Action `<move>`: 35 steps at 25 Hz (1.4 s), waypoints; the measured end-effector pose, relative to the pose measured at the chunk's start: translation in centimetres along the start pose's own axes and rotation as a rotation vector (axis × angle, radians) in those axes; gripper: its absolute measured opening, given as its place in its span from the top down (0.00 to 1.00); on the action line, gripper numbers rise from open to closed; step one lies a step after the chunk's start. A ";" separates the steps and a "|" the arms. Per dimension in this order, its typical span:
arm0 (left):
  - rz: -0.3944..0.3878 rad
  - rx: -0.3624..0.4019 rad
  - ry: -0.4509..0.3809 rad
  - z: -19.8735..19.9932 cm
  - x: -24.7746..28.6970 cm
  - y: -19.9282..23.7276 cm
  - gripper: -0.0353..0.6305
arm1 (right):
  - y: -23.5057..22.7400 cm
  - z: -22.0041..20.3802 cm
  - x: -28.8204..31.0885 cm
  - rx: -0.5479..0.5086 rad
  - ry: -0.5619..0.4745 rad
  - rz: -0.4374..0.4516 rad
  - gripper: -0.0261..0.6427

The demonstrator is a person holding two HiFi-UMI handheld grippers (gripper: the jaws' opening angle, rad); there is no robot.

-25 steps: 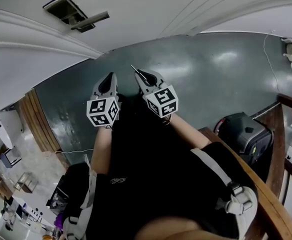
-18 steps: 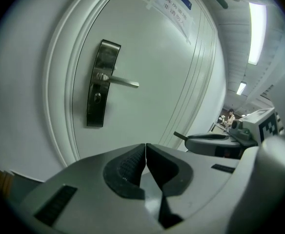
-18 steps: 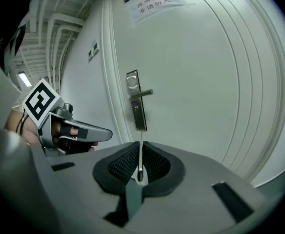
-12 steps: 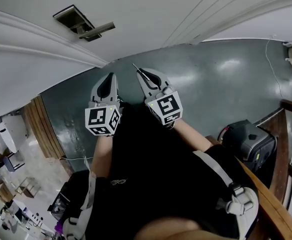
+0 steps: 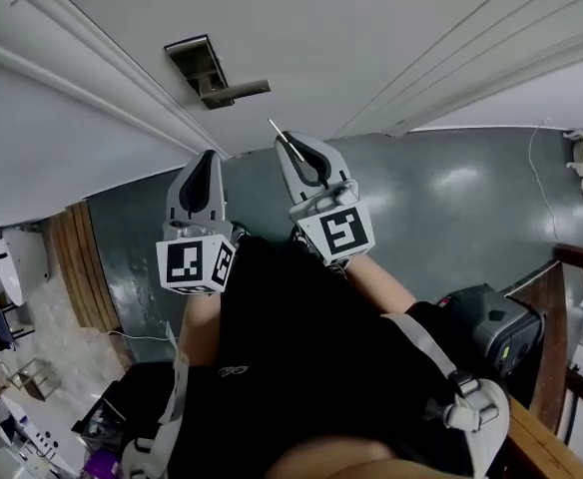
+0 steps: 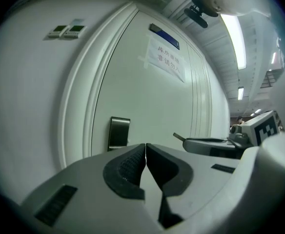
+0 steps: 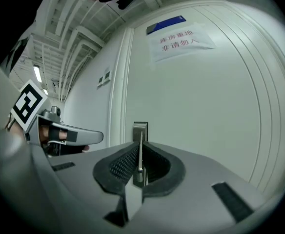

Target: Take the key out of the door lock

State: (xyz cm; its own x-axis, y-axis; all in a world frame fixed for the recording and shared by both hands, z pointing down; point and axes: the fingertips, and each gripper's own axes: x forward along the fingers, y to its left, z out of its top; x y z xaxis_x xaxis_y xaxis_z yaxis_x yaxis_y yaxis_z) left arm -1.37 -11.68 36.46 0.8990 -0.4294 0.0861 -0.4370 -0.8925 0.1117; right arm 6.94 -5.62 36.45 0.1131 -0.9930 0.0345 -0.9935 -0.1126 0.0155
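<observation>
Nearest the camera, the left gripper [image 5: 207,160] is pressed together on nothing, its ribbed pads meeting with no gap. Just beside it, the right gripper [image 5: 286,144] pinches a thin metal key [image 7: 140,146] edge-on between its pads. The blade pokes out past the jaw tips toward the door [image 5: 391,38].

The key looks small, light and stiff. Its smooth flat sides are likely to slip or twist if the squeeze eases, so the surest hold is probably flat across its broad head, as the pads appear to have it now.

Beyond the tips, near the door's edge beside the frame, sits the lock plate [image 5: 198,65] with its lever handle [image 5: 240,90]. The key's tip stands apart from both, below the handle in the head view and in line with the plate in the right gripper view. No key can be made out in the plate itself, so it seems already clear of the lock.

Farther up the door hangs a taped paper notice [image 7: 180,42].
</observation>
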 end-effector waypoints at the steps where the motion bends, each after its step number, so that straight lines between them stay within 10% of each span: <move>1: 0.011 0.007 -0.020 0.9 -0.2 0.3 0.91 | -0.1 1.1 0.2 -0.008 -0.024 -0.004 0.92; 35: 0.067 0.033 -0.101 4.9 -0.8 2.1 0.91 | -1.2 4.7 1.5 -0.049 -0.064 -0.037 0.92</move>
State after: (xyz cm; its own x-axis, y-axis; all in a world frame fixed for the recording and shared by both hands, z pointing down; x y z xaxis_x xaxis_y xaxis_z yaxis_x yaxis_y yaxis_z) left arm -2.90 -13.89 31.81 0.8667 -0.4988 -0.0078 -0.4968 -0.8645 0.0765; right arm 8.24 -7.17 31.76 0.1475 -0.9886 -0.0307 -0.9867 -0.1493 0.0641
